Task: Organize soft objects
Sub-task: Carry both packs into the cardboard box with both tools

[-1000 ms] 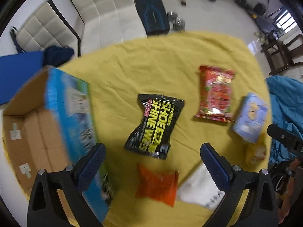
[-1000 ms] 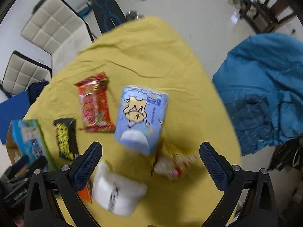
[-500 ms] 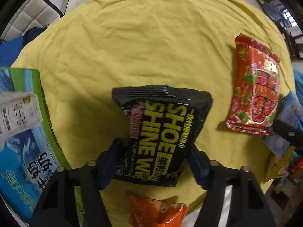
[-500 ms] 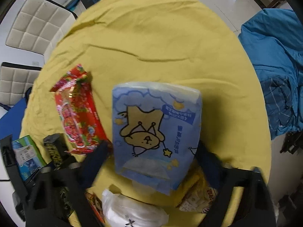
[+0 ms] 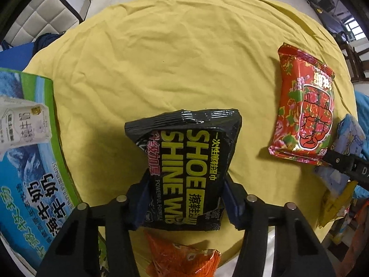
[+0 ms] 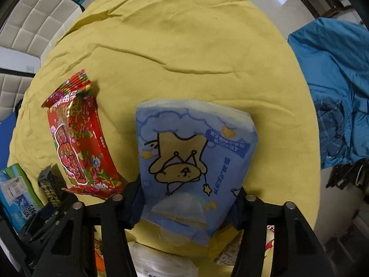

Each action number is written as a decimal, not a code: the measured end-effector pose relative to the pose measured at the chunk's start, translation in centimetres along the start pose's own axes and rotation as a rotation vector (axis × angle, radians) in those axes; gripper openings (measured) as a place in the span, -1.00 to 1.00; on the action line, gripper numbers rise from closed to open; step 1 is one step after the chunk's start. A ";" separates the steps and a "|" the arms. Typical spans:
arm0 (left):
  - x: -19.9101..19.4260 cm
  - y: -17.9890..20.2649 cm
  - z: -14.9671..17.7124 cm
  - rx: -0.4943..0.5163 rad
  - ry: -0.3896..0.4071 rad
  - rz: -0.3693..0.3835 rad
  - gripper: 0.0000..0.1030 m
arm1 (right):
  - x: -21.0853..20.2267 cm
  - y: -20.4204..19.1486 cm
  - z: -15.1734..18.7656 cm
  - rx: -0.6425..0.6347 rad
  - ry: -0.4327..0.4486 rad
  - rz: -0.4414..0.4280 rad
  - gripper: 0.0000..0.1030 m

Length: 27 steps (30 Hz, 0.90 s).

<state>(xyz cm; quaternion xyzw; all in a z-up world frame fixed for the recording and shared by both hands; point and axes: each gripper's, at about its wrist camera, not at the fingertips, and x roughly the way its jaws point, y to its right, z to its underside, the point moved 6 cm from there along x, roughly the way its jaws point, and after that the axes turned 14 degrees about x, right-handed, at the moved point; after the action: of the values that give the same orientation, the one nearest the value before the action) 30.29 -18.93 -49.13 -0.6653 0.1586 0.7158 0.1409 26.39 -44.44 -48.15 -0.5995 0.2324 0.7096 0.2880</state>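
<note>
With both tools clamped on soft packs at once, the step in hand reads as a double pick. The left gripper has its blue pads pressed into the near end of the black shoe-wipe pack, whose sides buckle inward at the pinch. The pack's far end lies over the yellow cloth; whether it is lifted off or only tilted I cannot tell. The right gripper is likewise closed on the near end of the blue tissue pack, which hides both pads' faces.

Surroundings: red floral pack to the right of the black one, apart from it; orange packet just below the left tool; milk carton box at the left table edge, touching the cloth rim.

Judgement on doing this well:
- Both grips sit near one end, so each pack will likely droop; lift slowly and keep the wrist level.
- Raise the black pack straight up first, clear of the orange packet.
- The box looks the probable destination; carry the left load there, avoiding its wall.
- Soft film may slip; do not loosen mid-carry.
</note>
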 end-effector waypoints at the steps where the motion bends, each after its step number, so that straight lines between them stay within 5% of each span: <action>1: -0.2 0.1 0.1 -0.001 0.005 -0.001 -0.01 | -0.1 -0.1 0.2 -0.011 0.007 0.005 0.04; 14: -9.6 0.2 3.6 -0.003 0.153 -0.009 -0.07 | -5.5 -0.6 4.1 -0.116 0.082 -0.031 -0.07; 27: -22.9 -2.0 9.8 -0.043 0.343 -0.009 -0.07 | -15.8 -3.9 15.1 -0.317 0.176 -0.161 -0.08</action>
<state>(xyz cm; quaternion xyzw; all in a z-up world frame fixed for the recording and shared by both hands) 23.96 -12.84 -25.76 -0.7811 0.1619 0.5946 0.1008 20.09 -33.52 -29.89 -0.7138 0.0933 0.6568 0.2243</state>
